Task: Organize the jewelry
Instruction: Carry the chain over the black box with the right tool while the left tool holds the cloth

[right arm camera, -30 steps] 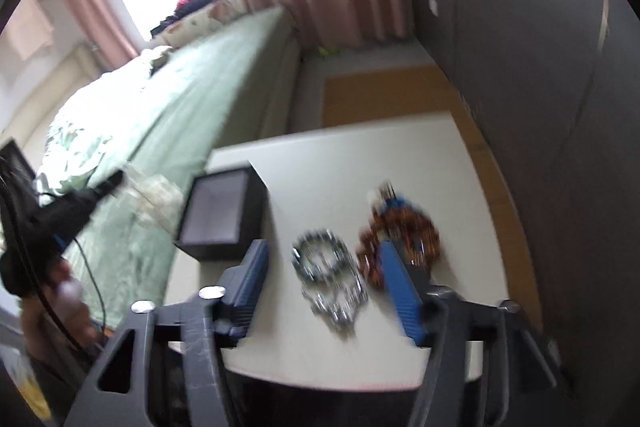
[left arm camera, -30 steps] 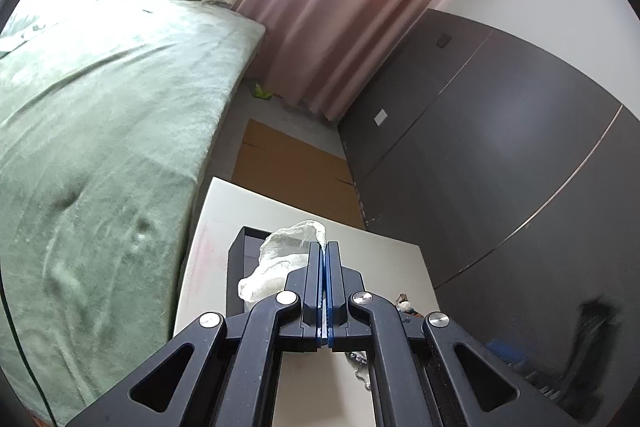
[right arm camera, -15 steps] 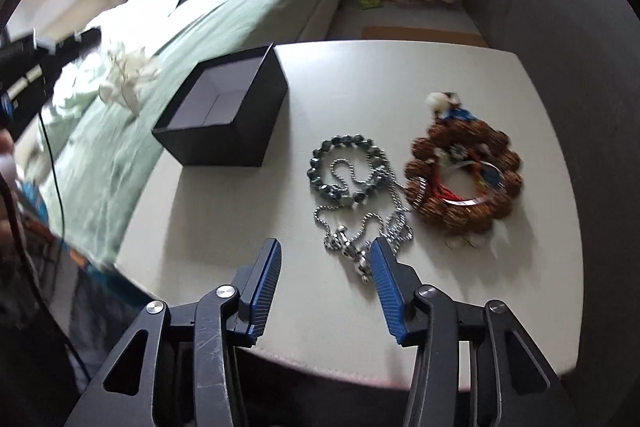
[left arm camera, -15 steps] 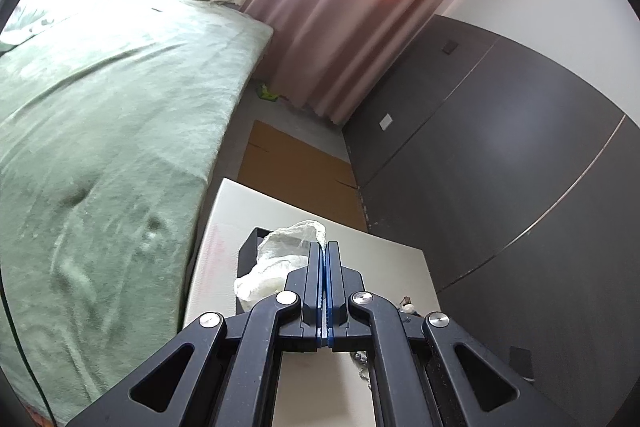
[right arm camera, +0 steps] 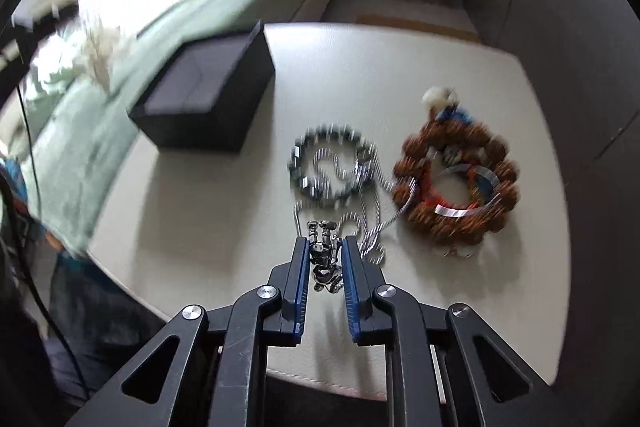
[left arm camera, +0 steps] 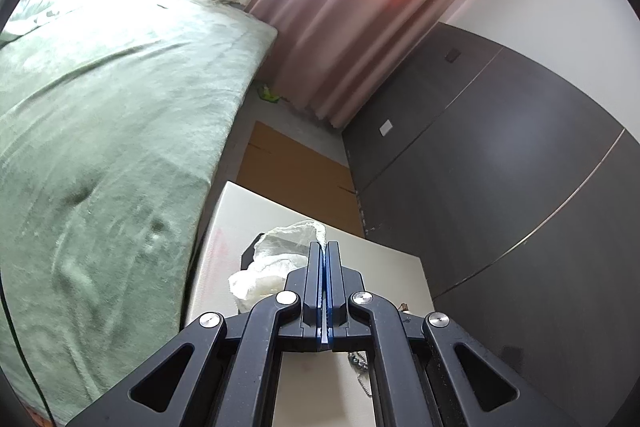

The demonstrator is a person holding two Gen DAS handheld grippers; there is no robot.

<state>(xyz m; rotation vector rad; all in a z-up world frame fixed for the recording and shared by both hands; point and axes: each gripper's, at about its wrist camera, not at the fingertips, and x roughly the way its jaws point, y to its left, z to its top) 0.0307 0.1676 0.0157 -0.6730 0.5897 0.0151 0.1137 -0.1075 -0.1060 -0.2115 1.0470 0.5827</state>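
Observation:
In the right wrist view, an open black box [right arm camera: 208, 99] stands at the table's left. A dark bead bracelet [right arm camera: 320, 167] tangled with a silver chain necklace [right arm camera: 368, 203] lies mid-table. A brown bead bracelet [right arm camera: 456, 183] with a silver bangle lies to its right. My right gripper [right arm camera: 326, 247] is partly open, its jaws on either side of the chain's metal pendant [right arm camera: 324, 259]. In the left wrist view, my left gripper [left arm camera: 324, 247] is shut on a clear crumpled plastic bag [left arm camera: 276, 263], held above the black box [left arm camera: 248, 255].
The small white table [right arm camera: 400, 67] stands beside a bed with a green blanket [left arm camera: 100, 107]. A dark cabinet [left arm camera: 500, 167] runs along the right. A cardboard sheet [left arm camera: 292, 167] lies on the floor beyond the table, near pink curtains [left arm camera: 352, 7].
My right gripper has moved down and forward to the chain's pendant, and its jaws have narrowed around it. My left gripper still holds the plastic bag, hardly shifted.

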